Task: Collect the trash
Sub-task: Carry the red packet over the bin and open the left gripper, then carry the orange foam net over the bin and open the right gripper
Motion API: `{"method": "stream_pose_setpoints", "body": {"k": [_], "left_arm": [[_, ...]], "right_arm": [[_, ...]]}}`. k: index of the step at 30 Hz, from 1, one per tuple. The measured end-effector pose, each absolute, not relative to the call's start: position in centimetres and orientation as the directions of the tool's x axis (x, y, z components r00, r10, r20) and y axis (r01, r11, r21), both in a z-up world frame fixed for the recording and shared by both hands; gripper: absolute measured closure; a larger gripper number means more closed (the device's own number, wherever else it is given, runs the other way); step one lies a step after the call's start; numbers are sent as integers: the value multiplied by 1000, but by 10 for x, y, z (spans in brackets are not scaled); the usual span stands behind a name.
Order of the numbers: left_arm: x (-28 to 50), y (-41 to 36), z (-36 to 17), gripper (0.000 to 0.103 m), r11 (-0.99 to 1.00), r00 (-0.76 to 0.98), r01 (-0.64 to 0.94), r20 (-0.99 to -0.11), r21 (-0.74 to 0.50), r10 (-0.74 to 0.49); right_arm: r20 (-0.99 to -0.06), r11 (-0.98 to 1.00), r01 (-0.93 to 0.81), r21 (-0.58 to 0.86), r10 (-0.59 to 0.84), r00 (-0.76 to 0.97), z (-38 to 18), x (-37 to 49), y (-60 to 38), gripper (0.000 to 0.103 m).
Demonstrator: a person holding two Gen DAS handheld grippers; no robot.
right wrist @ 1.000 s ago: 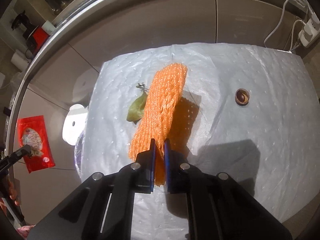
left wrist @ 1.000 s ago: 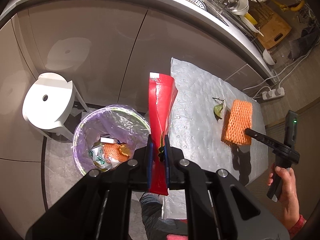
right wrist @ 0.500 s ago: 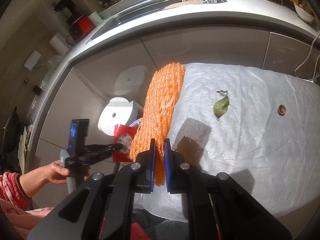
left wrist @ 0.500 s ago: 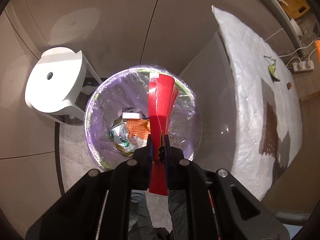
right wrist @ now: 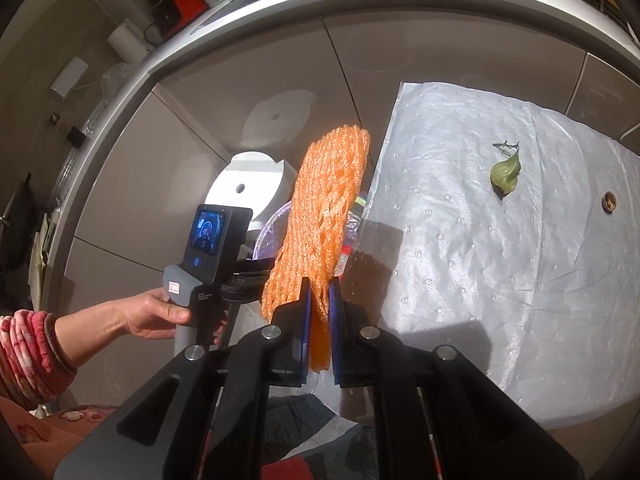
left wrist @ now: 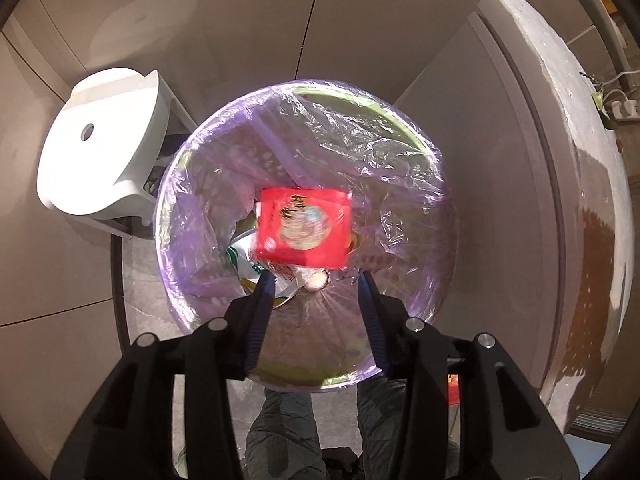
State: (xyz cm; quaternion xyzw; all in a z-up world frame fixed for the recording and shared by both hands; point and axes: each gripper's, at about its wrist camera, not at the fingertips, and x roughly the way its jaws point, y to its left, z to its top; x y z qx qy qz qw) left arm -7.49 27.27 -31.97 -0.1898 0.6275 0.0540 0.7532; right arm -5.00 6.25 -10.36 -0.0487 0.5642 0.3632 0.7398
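- We see glossy beige cabinet fronts (right wrist: 248, 92) under a curved pale countertop (right wrist: 280, 8), reflecting a white stool (left wrist: 100, 152).
- The stool stands on a grey tiled floor (left wrist: 64, 360), left of the desk.
- A white padded sheet (right wrist: 500, 240) covers the desk; warm light casts hard shadows.

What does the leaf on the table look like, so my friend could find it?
Look at the table with the silvery dimpled cover. Toward its far side lies a small green leaf with a dry twig at its top. The only other thing on the cover, a small round brown cap, sits to its right.
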Motion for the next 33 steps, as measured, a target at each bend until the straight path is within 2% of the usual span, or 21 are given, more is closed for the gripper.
{"method": "stream_pose_setpoints", "body": {"k": [4,6,8,11,14,21,22,25,33], "left_arm": [[-90,287,-292,56,912,259,-331,-953,-241,-157],[-101,296,-273,43,915,280,-338,-952,-220,-126],[-114,306,-254,38,916,304,-349,-948,-200,-92],[-133,322,-228,37,905,332,-377,-941,-195,-64],[-145,335,-210,32,890,339,-418,-940,-180,-30],[-158,346,-185,24,885,351,-447,-935,-133,37],[-157,346,-184,24,884,352,-448,-935,-131,40],[-155,346,-182,24,885,349,-447,-936,-130,39],[-148,335,-171,24,899,367,-419,-930,-129,37]], "right_arm": [[-880,707,-625,332,471,66,-120,-50,85,94],[-889,693,-647,319,455,48,-134,-49,101,94],[-897,679,-663,317,441,23,-152,-47,118,94],[-911,667,-674,316,412,-20,-184,-44,146,94],[-930,662,-689,293,365,-45,-213,-46,171,94],[-972,651,-738,177,234,-26,-252,-55,210,92],[-974,655,-737,169,225,-24,-255,-55,213,86],[-973,664,-727,175,228,-26,-258,-55,216,53],[-957,674,-707,213,289,-13,-237,-47,209,42]]}}
